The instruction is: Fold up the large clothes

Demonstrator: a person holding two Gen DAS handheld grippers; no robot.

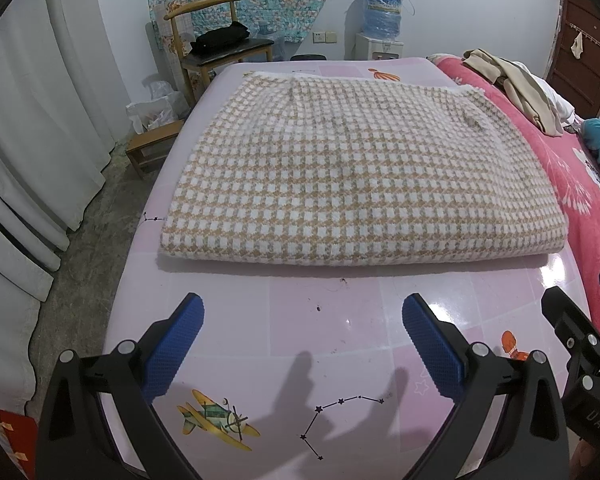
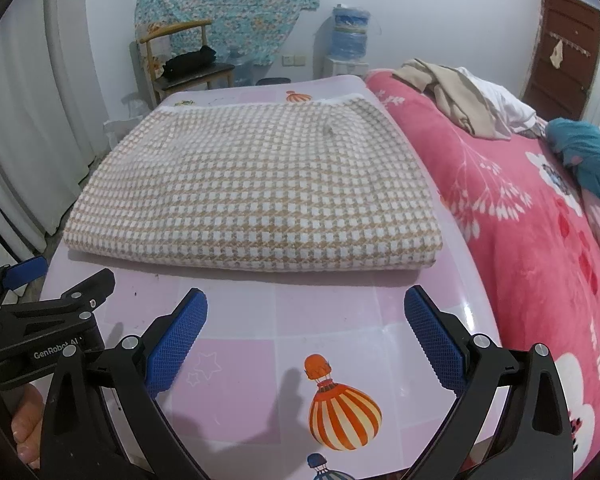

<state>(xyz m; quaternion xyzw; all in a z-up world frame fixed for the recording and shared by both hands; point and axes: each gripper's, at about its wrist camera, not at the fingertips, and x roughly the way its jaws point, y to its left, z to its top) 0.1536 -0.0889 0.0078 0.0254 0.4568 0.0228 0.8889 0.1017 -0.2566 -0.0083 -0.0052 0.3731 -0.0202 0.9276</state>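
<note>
We see the checked garment (image 1: 360,176) lying folded into a thick flat rectangle on the pink table (image 1: 340,328), its folded edge nearest us and its white-trimmed edge at the far side. It fills most of the table's far half; its right side runs close to the pink blanket (image 2: 520,240) on the bed beside the table.

Our left gripper (image 1: 302,344) hovers over the bare near part of the table, jaws spread wide and holding nothing, just short of the garment's near edge. Our right gripper (image 2: 306,340) is likewise released and empty, above a printed balloon (image 2: 342,408) on the tabletop, also near that edge. The two grippers sit side by side, each showing in the other's view.

On the blanket, well apart from the garment, lies a heap of beige and white clothes (image 2: 464,100).
</note>
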